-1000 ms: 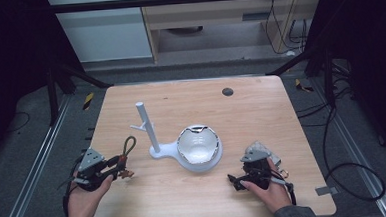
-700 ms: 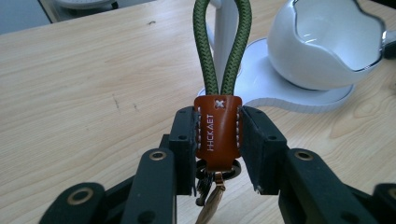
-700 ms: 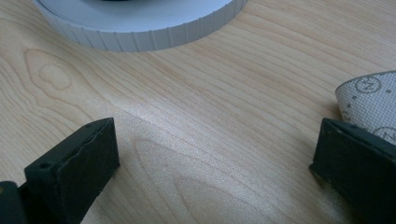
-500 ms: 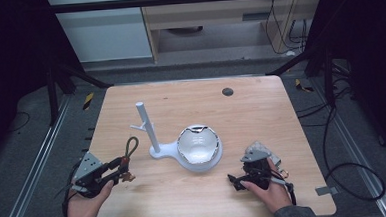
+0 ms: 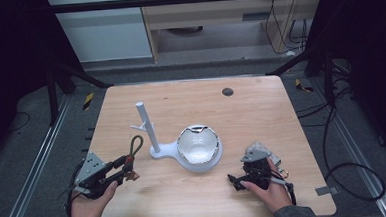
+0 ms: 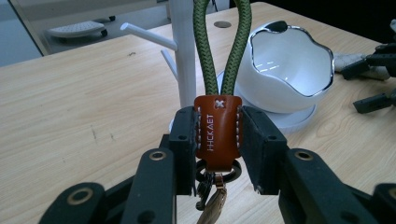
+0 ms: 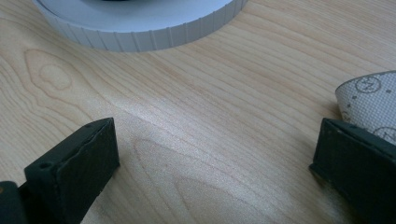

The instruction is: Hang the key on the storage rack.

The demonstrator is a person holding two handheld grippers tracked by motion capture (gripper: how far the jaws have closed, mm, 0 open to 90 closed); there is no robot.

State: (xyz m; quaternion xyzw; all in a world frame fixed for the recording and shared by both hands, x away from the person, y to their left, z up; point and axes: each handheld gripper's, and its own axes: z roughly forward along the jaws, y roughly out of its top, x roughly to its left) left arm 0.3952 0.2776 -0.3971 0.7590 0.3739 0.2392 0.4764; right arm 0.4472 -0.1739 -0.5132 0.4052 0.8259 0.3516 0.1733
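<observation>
My left gripper [image 6: 217,140] has its pads clamped on the brown leather tab [image 6: 217,130] of a keychain, one jaw on each stitched edge. The green cord loop [image 6: 219,51] stands up out of the tab, and a metal ring with a small charm [image 6: 212,196] hangs below. I judge the keychain light; the tab is stiff enough to pinch, the cord soft and floppy, so the tab is the right place to hold, leaving the loop free. In the high view the left gripper [image 5: 115,168] sits low at the table's [image 5: 261,110] near-left corner, pointing toward the white peg stand [image 5: 147,128] and the white bowl [image 5: 198,146] on its base. My right gripper [image 7: 210,168], jaws wide apart and empty, rests on the wood near the base's ribbed rim [image 7: 140,35].
</observation>
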